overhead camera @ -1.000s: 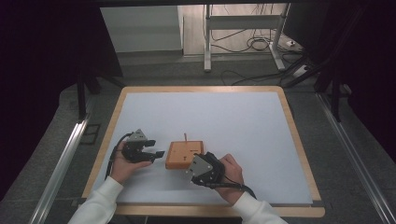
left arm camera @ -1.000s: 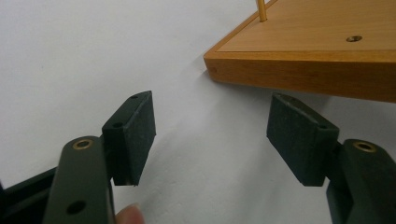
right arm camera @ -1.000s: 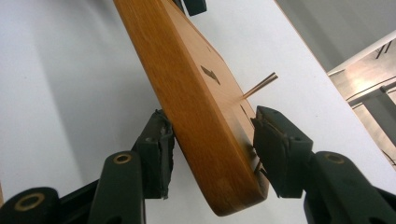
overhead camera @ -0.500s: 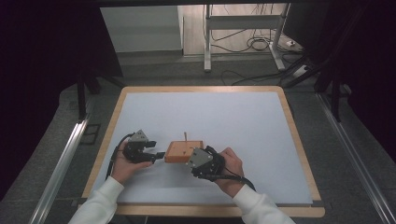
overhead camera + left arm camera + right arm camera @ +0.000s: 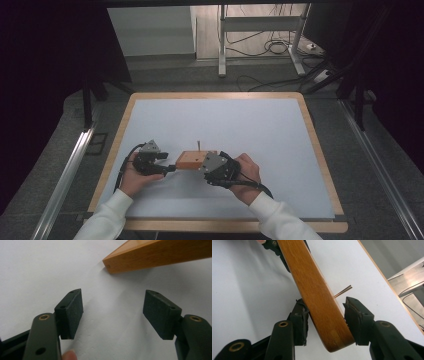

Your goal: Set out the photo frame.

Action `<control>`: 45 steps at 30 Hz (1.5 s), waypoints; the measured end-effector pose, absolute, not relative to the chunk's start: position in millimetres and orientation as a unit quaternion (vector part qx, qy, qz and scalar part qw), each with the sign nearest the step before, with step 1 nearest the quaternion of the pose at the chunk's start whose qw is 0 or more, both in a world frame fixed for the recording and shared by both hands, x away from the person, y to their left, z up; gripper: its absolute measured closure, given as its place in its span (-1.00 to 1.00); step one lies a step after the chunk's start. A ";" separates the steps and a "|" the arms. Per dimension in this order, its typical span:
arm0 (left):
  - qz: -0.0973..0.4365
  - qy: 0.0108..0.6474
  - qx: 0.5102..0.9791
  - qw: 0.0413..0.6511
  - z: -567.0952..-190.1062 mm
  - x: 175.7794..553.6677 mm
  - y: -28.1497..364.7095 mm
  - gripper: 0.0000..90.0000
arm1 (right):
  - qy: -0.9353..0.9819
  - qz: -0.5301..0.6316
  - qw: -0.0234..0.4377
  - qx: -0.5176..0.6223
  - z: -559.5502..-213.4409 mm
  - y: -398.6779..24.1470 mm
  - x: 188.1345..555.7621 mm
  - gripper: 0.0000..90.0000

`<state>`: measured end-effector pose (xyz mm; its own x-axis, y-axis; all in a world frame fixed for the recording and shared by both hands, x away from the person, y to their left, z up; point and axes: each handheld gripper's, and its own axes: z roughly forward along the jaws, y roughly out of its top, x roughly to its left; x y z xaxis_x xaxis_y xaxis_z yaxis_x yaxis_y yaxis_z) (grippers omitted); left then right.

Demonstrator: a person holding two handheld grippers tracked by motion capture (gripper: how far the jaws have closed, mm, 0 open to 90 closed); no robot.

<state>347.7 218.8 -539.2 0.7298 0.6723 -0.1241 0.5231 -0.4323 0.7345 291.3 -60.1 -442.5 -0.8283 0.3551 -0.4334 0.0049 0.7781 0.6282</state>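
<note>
Half done at best, judging by the grip. Right tongs [image 5: 324, 308] just been closing on the wooden block [image 5: 312, 285], one end of it between the pads, both seemingly pressing on its long sides. Left tongs [image 5: 112, 305] spread wide and empty, block corner just ahead of the tips, not touching. Thin stick [image 5: 199, 145] upright on the block's far side from the right tongs. Still to do, probably: grasping with the left, then lifting or moving the block across the white table [image 5: 225, 120].
</note>
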 end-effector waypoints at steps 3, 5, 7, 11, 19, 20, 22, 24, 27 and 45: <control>0.094 0.355 0.841 0.397 -539.2 347.8 219.0 -0.29 | 0.903 0.316 0.273 0.101 -440.2 -59.0 293.5 0.25; 0.094 0.355 0.840 0.398 -539.1 347.8 219.2 -0.29 | 0.903 0.318 0.270 0.101 -438.7 -58.4 295.4 0.26; 0.093 0.355 0.840 0.398 -539.1 347.8 219.4 -0.28 | 0.904 0.318 0.269 0.100 -437.1 -58.1 297.8 0.27; 0.093 0.353 0.842 0.398 -538.9 347.5 219.0 -0.29 | 0.904 0.320 0.265 0.101 -434.1 -56.9 302.0 0.29; 0.092 0.354 0.841 0.399 -539.3 347.6 218.8 -0.28 | 0.907 0.317 0.263 0.091 -428.2 -52.1 310.3 0.41; 0.092 0.354 0.841 0.399 -539.3 347.5 218.8 -0.29 | 0.907 0.316 0.264 0.090 -427.5 -51.5 311.4 0.43; 0.092 0.353 0.841 0.399 -539.3 347.2 218.7 -0.28 | 0.907 0.315 0.264 0.089 -426.1 -50.1 313.7 0.45; 0.093 0.351 0.841 0.400 -539.2 347.4 219.1 -0.28 | 0.908 0.314 0.264 0.086 -424.6 -49.1 316.2 0.46; 0.092 0.352 0.841 0.401 -539.2 347.4 219.1 -0.28 | 0.909 0.314 0.263 0.082 -422.5 -48.6 319.3 0.48; 0.092 0.350 0.843 0.398 -540.5 348.2 218.4 -0.28 | 0.908 0.361 0.198 0.075 -397.7 -71.1 312.5 0.55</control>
<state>348.2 218.4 -540.5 0.7374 0.6641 -0.1236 0.5177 -0.4380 0.7350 312.5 -71.1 -397.7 -0.9100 0.2799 -0.3058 -0.0063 0.7282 0.6853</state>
